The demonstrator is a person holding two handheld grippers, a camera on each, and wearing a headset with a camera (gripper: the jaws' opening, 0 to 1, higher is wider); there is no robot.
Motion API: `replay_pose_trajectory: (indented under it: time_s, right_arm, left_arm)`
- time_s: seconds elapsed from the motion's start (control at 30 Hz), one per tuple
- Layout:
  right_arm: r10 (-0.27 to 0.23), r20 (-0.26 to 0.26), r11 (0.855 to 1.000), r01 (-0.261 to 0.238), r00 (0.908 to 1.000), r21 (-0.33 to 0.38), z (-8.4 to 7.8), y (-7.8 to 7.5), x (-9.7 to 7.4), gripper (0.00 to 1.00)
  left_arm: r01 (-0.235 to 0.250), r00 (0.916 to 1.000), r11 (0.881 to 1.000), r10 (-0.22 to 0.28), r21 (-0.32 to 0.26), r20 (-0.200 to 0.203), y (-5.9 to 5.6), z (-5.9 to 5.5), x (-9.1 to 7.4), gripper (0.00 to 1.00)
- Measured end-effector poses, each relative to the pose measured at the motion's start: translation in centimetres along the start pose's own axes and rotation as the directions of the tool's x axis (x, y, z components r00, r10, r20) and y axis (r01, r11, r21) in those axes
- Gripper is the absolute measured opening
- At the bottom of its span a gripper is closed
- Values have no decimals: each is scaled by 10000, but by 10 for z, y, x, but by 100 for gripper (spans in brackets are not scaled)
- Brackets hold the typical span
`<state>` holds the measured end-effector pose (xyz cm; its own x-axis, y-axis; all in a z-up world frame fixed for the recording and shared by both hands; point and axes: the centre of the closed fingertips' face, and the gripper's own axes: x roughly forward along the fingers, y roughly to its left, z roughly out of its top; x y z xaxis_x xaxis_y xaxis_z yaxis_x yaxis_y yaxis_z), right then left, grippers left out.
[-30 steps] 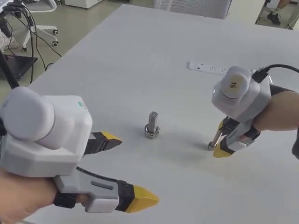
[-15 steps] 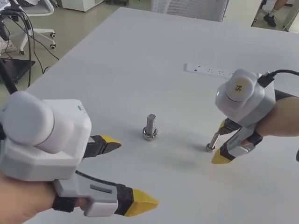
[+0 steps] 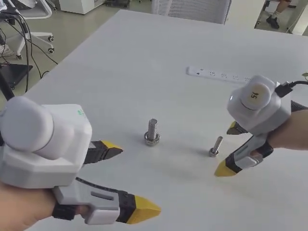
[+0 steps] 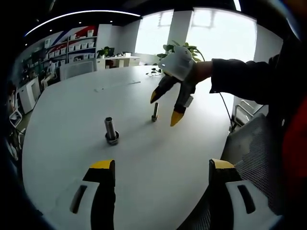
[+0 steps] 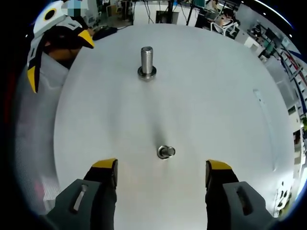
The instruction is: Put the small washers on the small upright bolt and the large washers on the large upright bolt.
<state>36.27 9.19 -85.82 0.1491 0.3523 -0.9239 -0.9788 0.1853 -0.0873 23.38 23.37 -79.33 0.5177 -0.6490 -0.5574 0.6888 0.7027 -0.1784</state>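
The large upright bolt (image 3: 152, 131) stands mid-table with washers stacked around its base (image 5: 147, 72). To its right is the small upright bolt (image 3: 215, 145), ringed at its foot by a small washer (image 5: 166, 152). My right gripper (image 3: 227, 148) hovers open just right of the small bolt, which lies ahead of and between its jaws (image 5: 161, 166) without touching them. My left gripper (image 3: 129, 179) is open and holds nothing at the near left, well short of the large bolt (image 4: 111, 132). The left gripper view also catches the right gripper (image 4: 165, 108) beside the small bolt (image 4: 154, 112).
A white power strip (image 3: 216, 74) lies flat toward the far right of the white table (image 3: 134, 72). Office chairs and cables stand beyond the table's left edge. The table's near edge runs close under my left gripper.
My right gripper has drawn back and up from the small bolt, its jaws spread wider. The left gripper has barely shifted. The head camera has tilted a little.
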Motion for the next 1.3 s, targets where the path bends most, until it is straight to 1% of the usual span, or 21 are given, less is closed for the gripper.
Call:
replay_pose_trajectory:
  time_s: [0.03, 0.17, 0.23, 0.37, 0.63, 0.83, 1.0, 1.17, 1.3]
  right_arm:
    - [-57, 133, 10000, 56, 9999, 71, 1, -1, 0, 80]
    - [-173, 413, 9995, 162, 9990, 270, 3, 1, -3, 86]
    - [-247, 635, 9989, 221, 9977, 415, 5, 3, -5, 89]
    - [-333, 756, 9982, 293, 9966, 526, 3, 7, -6, 92]
    - [-506, 1113, 9958, 416, 9925, 817, 3, 15, -15, 95]
    - [-635, 1325, 9940, 509, 9891, 965, 3, 23, -20, 98]
    - [-709, 1459, 9913, 534, 9868, 1205, -2, 29, -22, 98]
    - [-843, 1736, 9861, 571, 9812, 1563, -4, 37, -27, 99]
    - [-970, 1889, 9828, 641, 9772, 1730, -5, 44, -30, 99]
  left_arm:
    - [5, 10000, 10000, -5, 10, 2, 0, 0, 0, 80]
    - [-5, 10000, 10000, 5, 29, -1, 0, 0, 0, 80]
    - [-17, 10000, 10000, 17, 13, 23, 0, 0, -1, 80]
    - [-54, 10000, 10000, 54, 11, 47, 0, 1, -1, 81]
    - [-142, 9998, 9999, 142, 11, 134, 1, 3, -3, 82]
    - [-211, 9997, 9998, 211, -49, 95, 2, 3, -4, 84]
    - [-257, 9996, 9996, 259, -133, 114, 3, 3, -4, 87]
    - [-244, 9996, 9993, 248, -268, 130, 5, 4, -5, 89]
    - [-236, 9996, 9994, 241, -263, 178, 5, 5, -5, 91]
